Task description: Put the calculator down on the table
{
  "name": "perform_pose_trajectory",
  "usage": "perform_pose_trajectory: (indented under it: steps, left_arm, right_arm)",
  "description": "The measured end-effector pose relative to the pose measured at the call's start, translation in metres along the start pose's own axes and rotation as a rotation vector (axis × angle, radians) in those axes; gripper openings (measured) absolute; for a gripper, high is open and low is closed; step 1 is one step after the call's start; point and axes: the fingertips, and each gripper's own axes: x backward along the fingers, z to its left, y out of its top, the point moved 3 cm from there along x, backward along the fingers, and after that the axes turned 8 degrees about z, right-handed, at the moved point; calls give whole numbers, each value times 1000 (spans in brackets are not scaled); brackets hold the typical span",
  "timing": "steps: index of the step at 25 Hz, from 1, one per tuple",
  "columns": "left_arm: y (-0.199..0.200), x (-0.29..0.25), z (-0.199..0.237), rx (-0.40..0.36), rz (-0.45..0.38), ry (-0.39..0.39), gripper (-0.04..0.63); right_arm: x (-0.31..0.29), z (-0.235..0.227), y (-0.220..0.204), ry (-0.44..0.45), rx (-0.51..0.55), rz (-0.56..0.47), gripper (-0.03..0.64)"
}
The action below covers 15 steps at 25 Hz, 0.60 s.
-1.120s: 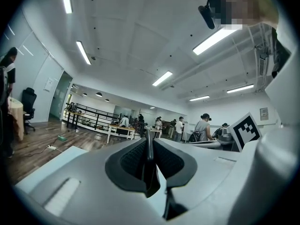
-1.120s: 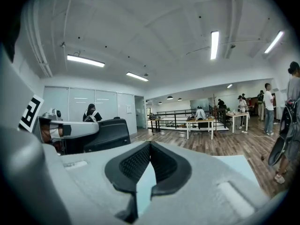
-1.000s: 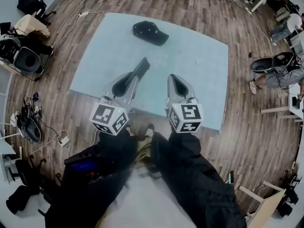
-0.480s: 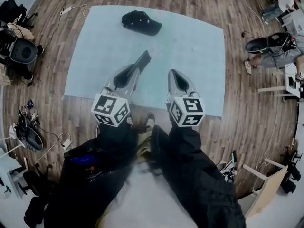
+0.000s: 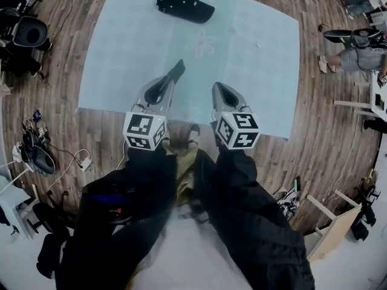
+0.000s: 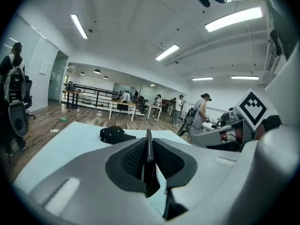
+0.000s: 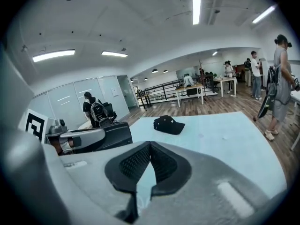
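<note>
A thin black calculator (image 5: 176, 71) stands edge-on between the jaws of my left gripper (image 5: 163, 84), which is shut on it. It sticks out forward over the near part of the light blue table (image 5: 260, 71). In the left gripper view the calculator (image 6: 149, 170) shows as a narrow dark slab pinched between the pads. From the right gripper view the calculator (image 7: 115, 134) is seen side-on at the left. My right gripper (image 5: 222, 93) hangs beside it over the table's near edge, jaws closed tip to tip (image 7: 150, 145) with nothing between them.
A black cap (image 5: 184, 5) lies at the table's far side, also in the left gripper view (image 6: 115, 134) and the right gripper view (image 7: 168, 124). Wooden floor, cables and bags surround the table. Several people stand by desks beyond it, one (image 7: 276, 83) near its right edge.
Both grippers have come down toward the table's near edge, the left still shut on the calculator. The cap has not moved.
</note>
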Motion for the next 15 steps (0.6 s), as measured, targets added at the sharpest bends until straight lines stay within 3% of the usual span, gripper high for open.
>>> perform_pose_trajectory:
  steps: [9, 15]
  left_arm:
    - [-72, -39, 46, -20, 134, 105, 46]
    - [-90, -51, 63, -35, 160, 147, 46]
  right_arm:
    - [-48, -3, -42, 17, -22, 147, 2]
    - [-61, -6, -54, 18, -28, 190, 2]
